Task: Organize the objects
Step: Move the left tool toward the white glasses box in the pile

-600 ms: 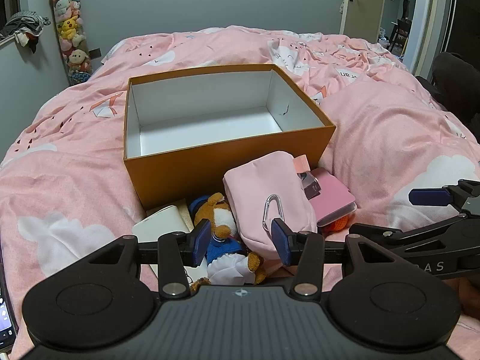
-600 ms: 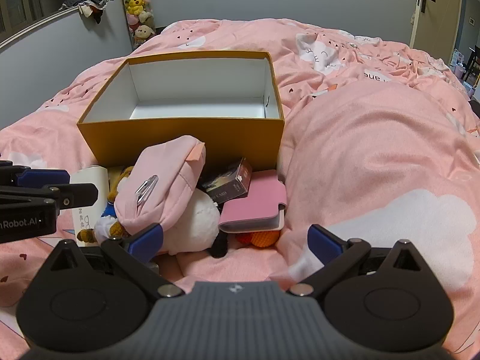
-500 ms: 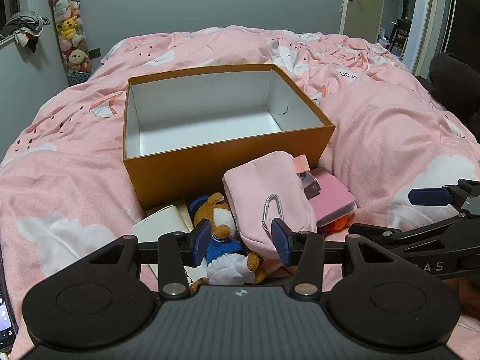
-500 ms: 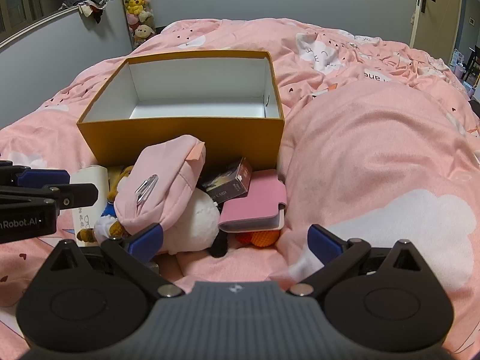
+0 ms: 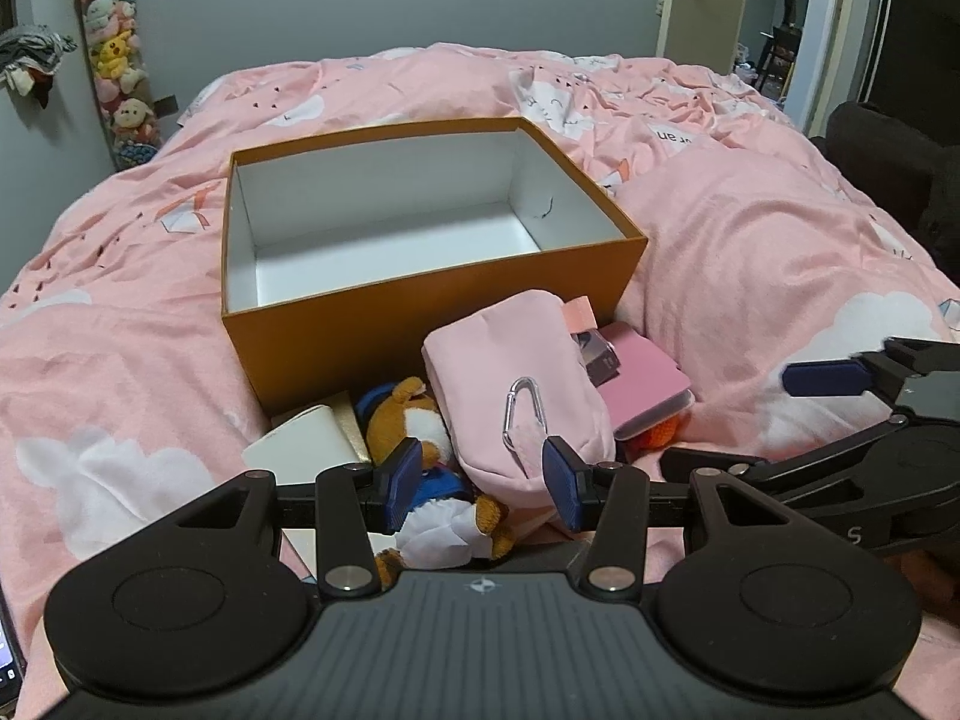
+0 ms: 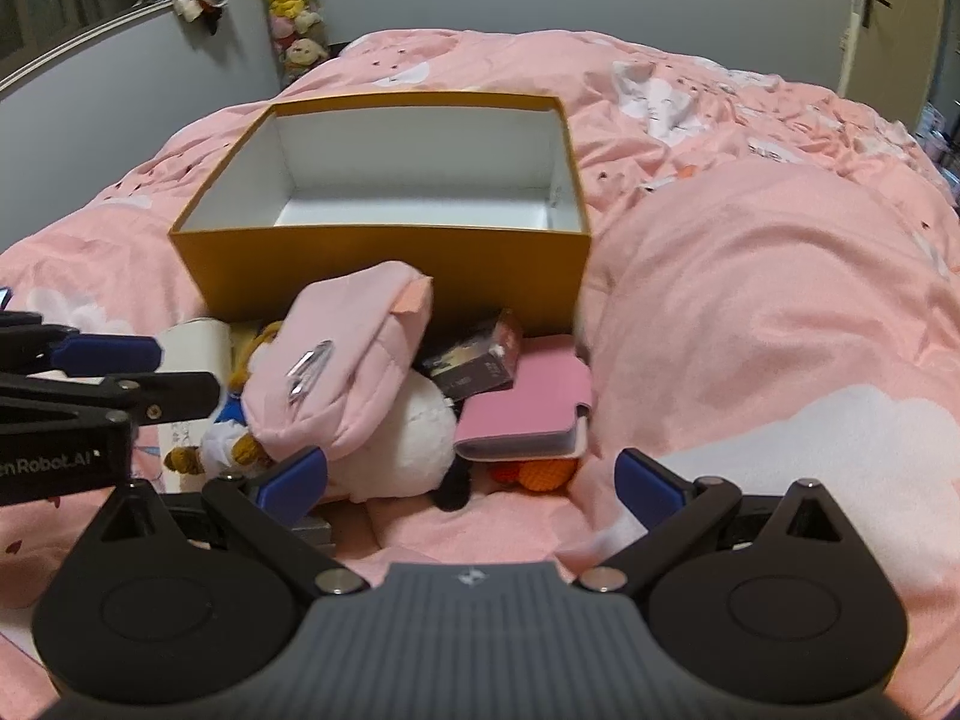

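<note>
An open orange box [image 5: 432,324] [image 6: 384,276] with a white inside stands empty on the pink bed. In front of it lies a pile: a pink pouch [image 5: 516,384] [image 6: 348,354] with a carabiner, a brown plush toy [image 5: 414,420], a white card box [image 5: 300,450], a pink wallet [image 5: 642,378] [image 6: 528,408], a dark card pack [image 6: 480,360], a white plush [image 6: 408,444] and an orange knitted thing [image 6: 540,474]. My left gripper [image 5: 480,483] is open, just before the plush toy and pouch. My right gripper [image 6: 471,480] is wide open, low before the wallet and white plush.
The pink duvet [image 5: 750,252] bulges high to the right of the box. A column of soft toys [image 5: 117,72] hangs on the far left wall. A door [image 5: 690,0] stands at the back right. A phone edge [image 5: 9,654] shows at bottom left.
The right gripper has moved forward and down toward the pile, with motion blur. The left gripper has barely moved.
</note>
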{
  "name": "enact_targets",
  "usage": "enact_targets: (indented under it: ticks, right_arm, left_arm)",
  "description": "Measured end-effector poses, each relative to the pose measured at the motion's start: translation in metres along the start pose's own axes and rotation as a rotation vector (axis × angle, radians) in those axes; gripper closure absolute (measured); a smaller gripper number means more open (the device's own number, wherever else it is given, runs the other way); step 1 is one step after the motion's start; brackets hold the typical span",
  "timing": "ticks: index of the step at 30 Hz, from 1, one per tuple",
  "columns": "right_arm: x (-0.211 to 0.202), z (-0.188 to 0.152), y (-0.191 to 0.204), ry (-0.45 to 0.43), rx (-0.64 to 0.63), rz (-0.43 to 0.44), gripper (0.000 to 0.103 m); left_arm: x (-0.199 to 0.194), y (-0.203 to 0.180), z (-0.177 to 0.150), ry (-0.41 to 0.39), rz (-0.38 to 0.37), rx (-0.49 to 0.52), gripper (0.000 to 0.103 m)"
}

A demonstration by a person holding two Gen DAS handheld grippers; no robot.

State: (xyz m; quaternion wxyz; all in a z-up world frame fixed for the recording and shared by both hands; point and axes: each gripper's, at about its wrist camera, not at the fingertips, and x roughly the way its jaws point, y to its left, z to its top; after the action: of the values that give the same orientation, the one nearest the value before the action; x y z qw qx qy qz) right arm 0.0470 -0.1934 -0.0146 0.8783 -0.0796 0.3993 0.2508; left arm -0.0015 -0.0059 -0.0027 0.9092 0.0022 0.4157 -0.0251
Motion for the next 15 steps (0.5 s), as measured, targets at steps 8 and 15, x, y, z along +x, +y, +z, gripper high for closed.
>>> enact_targets:
  ticks: [8, 15]
  right_arm:
    - [0.022, 0.009, 0.021, 0.08, -0.132, 0.135, 0.025]
    - [0.059, 0.011, 0.04, 0.166, -0.243, 0.144, 0.039]
  left_arm:
    - [0.01, 0.021, -0.002, 0.044, -0.023, -0.067, 0.062]
    - [0.03, 0.033, -0.008, 0.106, -0.036, -0.069, 0.064]
